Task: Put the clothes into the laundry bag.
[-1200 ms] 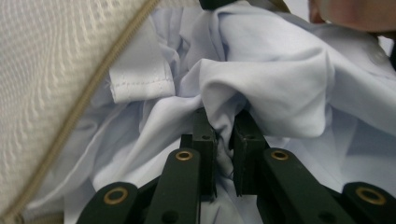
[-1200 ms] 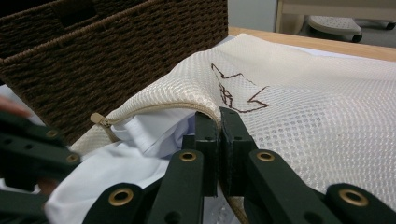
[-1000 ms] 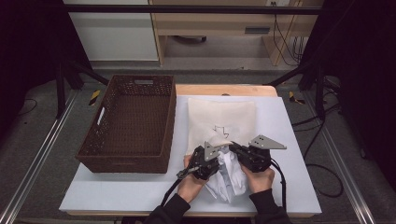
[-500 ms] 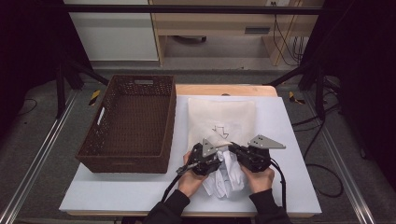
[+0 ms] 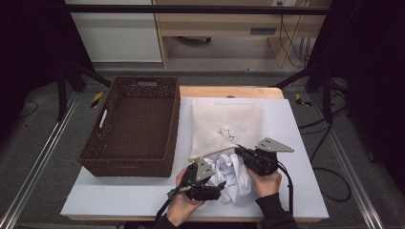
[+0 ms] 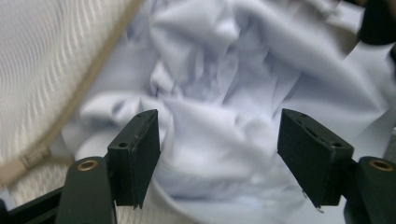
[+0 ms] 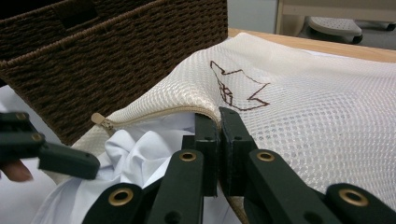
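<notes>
Near the front edge of the worktop [image 5: 286, 191], a crumpled white garment [image 5: 231, 176] lies half inside the mouth of a cream mesh laundry bag [image 5: 227, 124], which stretches flat toward the back edge. The right gripper [image 7: 218, 122] has its jaws pressed together on the bag's zipper edge [image 7: 154, 115], lifting the upper layer so the opening gapes; that raised lip seems meant to give the cloth a way in. The left gripper [image 6: 217, 140] hovers at the garment with its jaws spread wide, the bunched fabric between them but not pinched, apparently poised to grab a fold and push it deeper. A brown wicker basket [image 5: 107, 157] stands empty along the left side of the worktop, just beside the bag.
</notes>
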A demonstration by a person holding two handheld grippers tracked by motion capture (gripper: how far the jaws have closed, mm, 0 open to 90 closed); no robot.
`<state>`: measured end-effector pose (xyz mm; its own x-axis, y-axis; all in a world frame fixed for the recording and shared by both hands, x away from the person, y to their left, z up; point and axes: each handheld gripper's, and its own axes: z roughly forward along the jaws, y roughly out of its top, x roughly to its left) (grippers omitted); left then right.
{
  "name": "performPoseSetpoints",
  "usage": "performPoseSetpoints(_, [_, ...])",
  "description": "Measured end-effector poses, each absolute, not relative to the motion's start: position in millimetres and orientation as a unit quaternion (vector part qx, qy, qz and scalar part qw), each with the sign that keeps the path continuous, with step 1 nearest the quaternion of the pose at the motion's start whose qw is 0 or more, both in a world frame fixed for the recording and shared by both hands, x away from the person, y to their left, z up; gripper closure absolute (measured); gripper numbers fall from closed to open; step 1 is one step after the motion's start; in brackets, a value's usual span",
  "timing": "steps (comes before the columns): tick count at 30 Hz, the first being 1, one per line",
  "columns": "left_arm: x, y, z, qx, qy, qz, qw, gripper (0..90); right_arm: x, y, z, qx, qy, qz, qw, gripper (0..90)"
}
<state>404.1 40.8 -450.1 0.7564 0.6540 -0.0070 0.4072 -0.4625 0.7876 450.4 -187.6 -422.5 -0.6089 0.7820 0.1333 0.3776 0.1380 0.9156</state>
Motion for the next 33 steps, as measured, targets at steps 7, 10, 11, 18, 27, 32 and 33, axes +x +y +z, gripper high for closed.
performPoseSetpoints(7, [420.5, 31.1, -481.3, 0.848, 0.343, 0.147, 0.376, 37.7, 450.9, -186.0, -423.4, 0.398, 0.731, 0.521, 0.191, 87.1])
performPoseSetpoints(10, [423.6, 34.0, -480.8, 0.840, 0.352, 0.154, 0.383, 56.3, 450.7, -186.5, -423.2, 0.398, 0.730, 0.521, 0.191, 87.1])
performPoseSetpoints(11, [424.9, 36.6, -479.8, 0.838, 0.355, 0.151, 0.386, 64.3, 450.8, -186.5, -423.2, 0.399, 0.730, 0.521, 0.191, 87.1])
performPoseSetpoints(18, [426.9, 39.0, -458.5, 0.822, 0.342, 0.167, 0.424, 80.9, 451.1, -187.0, -423.0, 0.399, 0.728, 0.523, 0.191, 87.1])
performPoseSetpoints(27, [458.8, 19.1, -457.3, 0.822, 0.349, 0.182, 0.411, 80.4, 450.5, -188.2, -421.9, 0.401, 0.725, 0.526, 0.193, 87.1])
performPoseSetpoints(32, [474.9, 14.4, -475.9, 0.821, 0.365, 0.200, 0.391, 74.3, 450.2, -187.5, -421.7, 0.401, 0.726, 0.526, 0.191, 87.1])
performPoseSetpoints(33, [475.3, 14.8, -477.7, 0.819, 0.367, 0.200, 0.394, 72.9, 450.3, -187.2, -422.1, 0.398, 0.728, 0.524, 0.191, 87.1])
